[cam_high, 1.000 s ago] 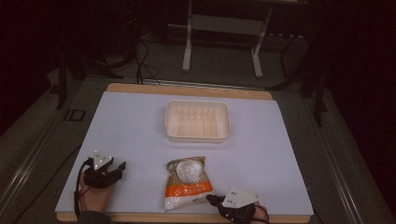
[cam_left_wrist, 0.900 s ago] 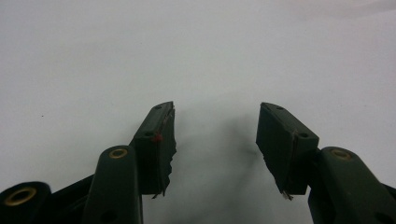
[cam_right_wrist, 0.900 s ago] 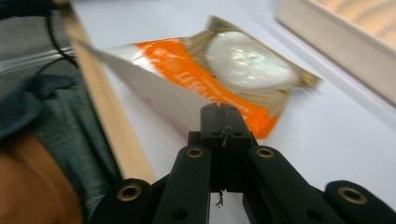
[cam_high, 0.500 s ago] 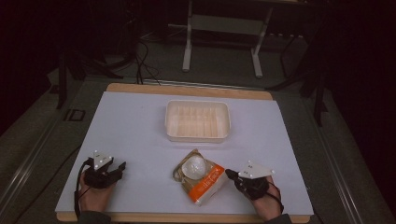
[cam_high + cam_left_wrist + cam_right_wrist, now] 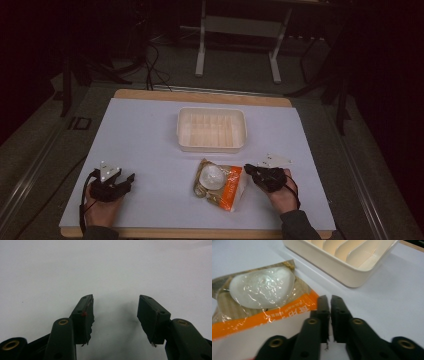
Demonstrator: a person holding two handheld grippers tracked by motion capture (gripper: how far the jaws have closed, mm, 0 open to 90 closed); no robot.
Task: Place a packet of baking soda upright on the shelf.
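So the packet [image 5: 220, 183] sits low in the middle of the high view, a clear-windowed bag with an orange band and something round and white inside, just below the cream divided tray [image 5: 212, 129]. They're near each other but not touching.

The right gripper [image 5: 248, 170] is at the packet's right edge, toward the lower right of the frame. In the right gripper view its jaws are nearly pressed together with just a sliver of gap, right at the orange band [image 5: 274, 315]. Can't honestly tell if they've got a pinch of the film, doesn't look like it.

The left gripper [image 5: 131, 177] is parked at the lower left, well apart from everything, jaws spread wide over bare white table [image 5: 105, 270].

My read: this is the nudging or lining-up stage, before any real pickup. Next move probably needs the right jaws to part, slip over the packet's edge and clamp, then lift it up toward the tray. Slippery film, so a shallow bite might slide off.
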